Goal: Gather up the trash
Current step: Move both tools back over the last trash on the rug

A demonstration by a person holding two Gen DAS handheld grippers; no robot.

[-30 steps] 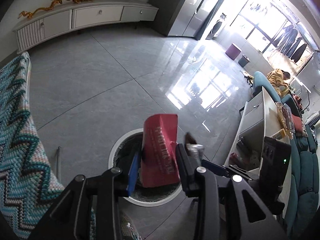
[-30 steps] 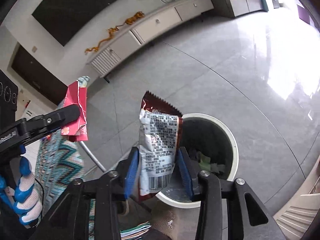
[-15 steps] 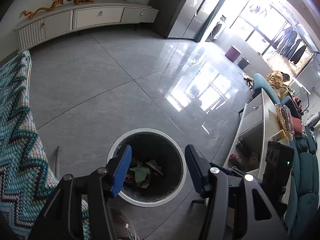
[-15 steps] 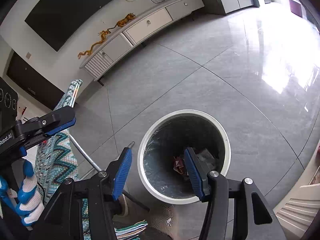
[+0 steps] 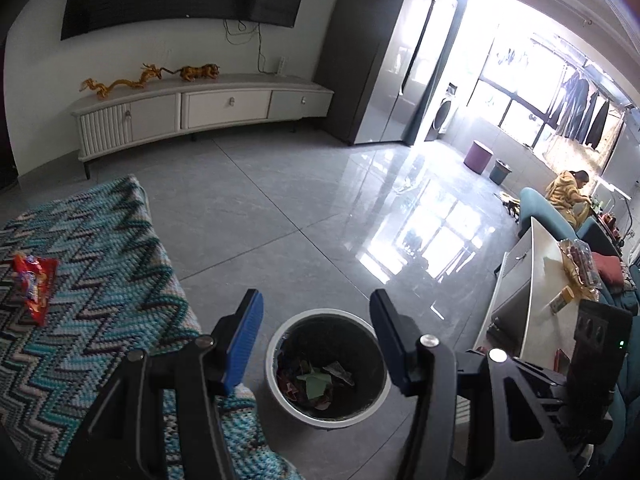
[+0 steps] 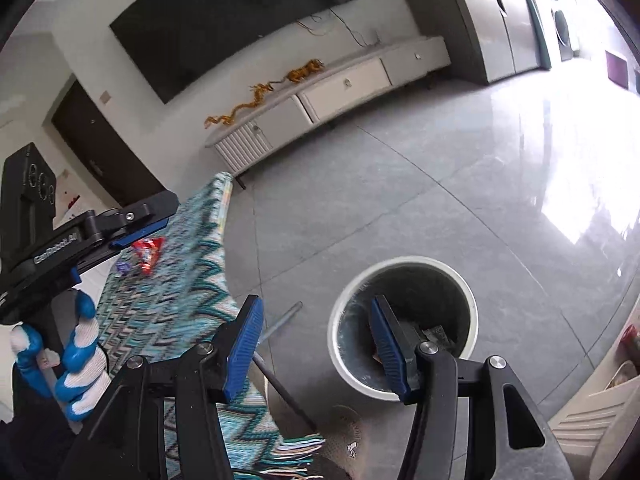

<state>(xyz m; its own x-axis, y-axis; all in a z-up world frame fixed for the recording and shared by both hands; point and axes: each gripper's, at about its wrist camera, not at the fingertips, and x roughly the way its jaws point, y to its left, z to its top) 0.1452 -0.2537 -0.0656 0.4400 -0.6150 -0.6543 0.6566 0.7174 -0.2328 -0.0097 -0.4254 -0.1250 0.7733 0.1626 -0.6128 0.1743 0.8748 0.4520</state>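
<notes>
Both grippers empty w/ jaws apart, nothing between the ribbed blue pads. Left gripper (image 5: 316,344) hangs over the floor w/ the bin (image 5: 276,364) framed between its black angular fingers; right gripper (image 6: 316,344) sits just beside the bin, its right finger overlapping the bin's mouth in its own view. Bin is round, smooth white rim & wall, dark inside, standing on the floor (image 5: 248,216) just off the near corner of the bench. Inside it: crumpled trash (image 5: 316,380), flat wrappers in red, green & silver, lying at the bottom. Bench is covered w/ a knitted cloth (image 5: 100,272), chunky teal/white/dark zigzag weave, fringe hanging at the near edge in the right view. One more piece on the cloth: a red snack wrapper (image 5: 34,286), glossy, crinkled, flat, near the bench's left edge in the left view, well apart from the bin. Right view also shows a small purple-ish scrap (image 6: 122,267) just beside the red wrapper; too blurred to tell more. Floor is large grey glossy tiles w/ strong window glare. Person's left hand (image 6: 68,364) in a white-&-blue knit glove grips the left handle. A thin metal bench leg (image 6: 280,322) slants down beside the cloth's edge.
</notes>
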